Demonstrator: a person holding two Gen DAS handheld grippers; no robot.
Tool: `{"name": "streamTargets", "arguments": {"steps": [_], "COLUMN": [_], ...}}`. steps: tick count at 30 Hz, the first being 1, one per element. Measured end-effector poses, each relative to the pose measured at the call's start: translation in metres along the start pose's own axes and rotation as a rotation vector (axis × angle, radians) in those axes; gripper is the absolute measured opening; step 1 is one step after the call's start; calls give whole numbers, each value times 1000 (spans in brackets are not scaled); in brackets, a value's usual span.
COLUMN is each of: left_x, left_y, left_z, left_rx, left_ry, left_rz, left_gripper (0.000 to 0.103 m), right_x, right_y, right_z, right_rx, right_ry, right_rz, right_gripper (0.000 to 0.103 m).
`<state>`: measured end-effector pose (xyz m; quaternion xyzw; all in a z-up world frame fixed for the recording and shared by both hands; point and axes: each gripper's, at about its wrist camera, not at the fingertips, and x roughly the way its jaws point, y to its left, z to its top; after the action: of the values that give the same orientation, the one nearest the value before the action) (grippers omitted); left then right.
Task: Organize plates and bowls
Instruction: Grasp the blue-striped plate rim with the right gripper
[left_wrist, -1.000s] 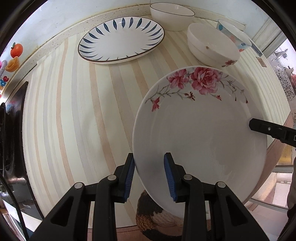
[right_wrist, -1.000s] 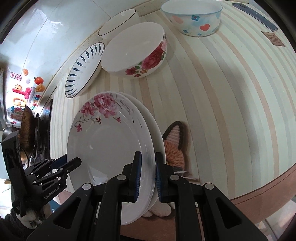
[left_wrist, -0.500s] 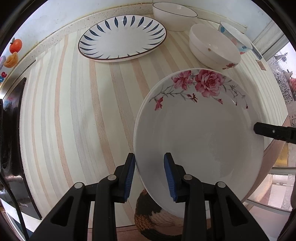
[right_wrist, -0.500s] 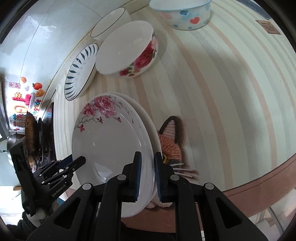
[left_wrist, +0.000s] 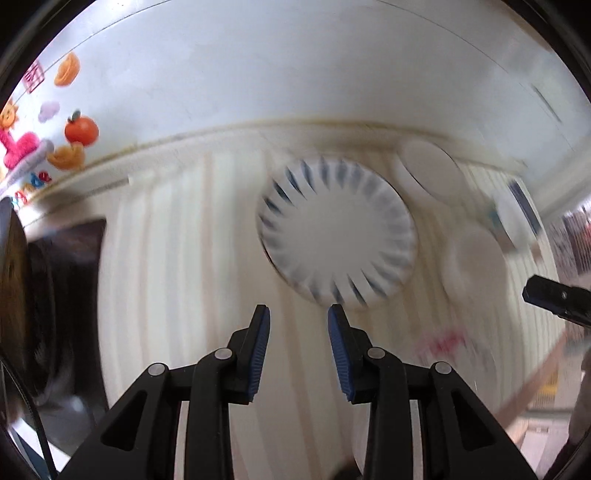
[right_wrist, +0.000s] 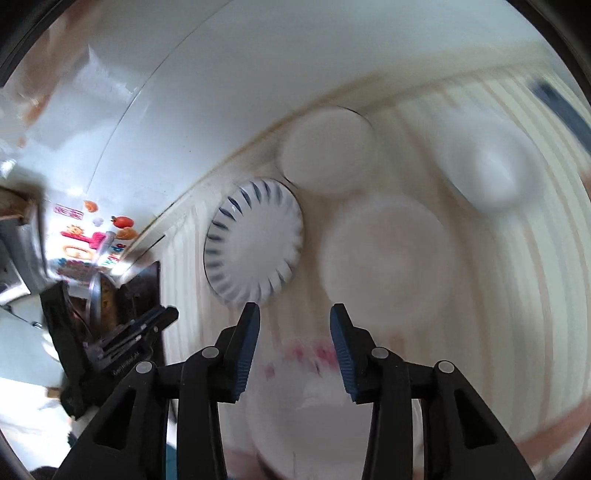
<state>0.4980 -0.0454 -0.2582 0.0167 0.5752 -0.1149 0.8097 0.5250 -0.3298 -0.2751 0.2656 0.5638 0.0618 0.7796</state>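
We see both frames blurred. Left gripper (left_wrist: 298, 319) jaws wide apart, holding nothing. Right gripper (right_wrist: 294, 317) jaws wide apart too, empty. Landmark: blue-petal plate (left_wrist: 338, 230) on striped tabletop (left_wrist: 177, 258), just beyond left jaws. White bowl (left_wrist: 428, 173) behind plate, by wall. Second bowl (right_wrist: 388, 258) right of plate. Rose plate (right_wrist: 314, 398) nearer than blue-petal plate, under right jaws. Fruit stickers (left_wrist: 79, 129) on wall, far left of plate. Nothing blocks plate.

- The left wrist view looked forward from above the striped counter (left_wrist: 177, 258) toward the back wall — blurred.
- The right wrist view faced likewise, from further right.
- Both shared the blue-petal plate (left_wrist: 338, 236) (right_wrist: 255, 240) — and the wall stickers (left_wrist: 79, 129) (right_wrist: 123, 222).
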Motion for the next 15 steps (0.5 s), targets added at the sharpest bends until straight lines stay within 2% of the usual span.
{"name": "streamTargets", "arguments": {"steps": [3, 6, 12, 14, 15], "left_x": [30, 63, 110, 119, 121], "left_y": [16, 22, 22, 21, 20], "left_z": [28, 42, 45, 44, 44], "left_rx": [-35, -47, -49, -51, -49], "left_ry": [28, 73, 159, 166, 154], "left_rz": [11, 15, -16, -38, -47], "left_gripper": [30, 30, 30, 30, 30], "right_x": [45, 85, 136, 148, 150], "right_y": [23, 27, 24, 26, 27], "right_z": [39, 65, 78, 79, 80], "right_rx": [-52, -62, -81, -102, -108], "right_ry": [45, 105, 178, 182, 185], "right_rz": [-79, -157, -244, -263, -270], "right_gripper": [42, 42, 40, 26, 25]}}
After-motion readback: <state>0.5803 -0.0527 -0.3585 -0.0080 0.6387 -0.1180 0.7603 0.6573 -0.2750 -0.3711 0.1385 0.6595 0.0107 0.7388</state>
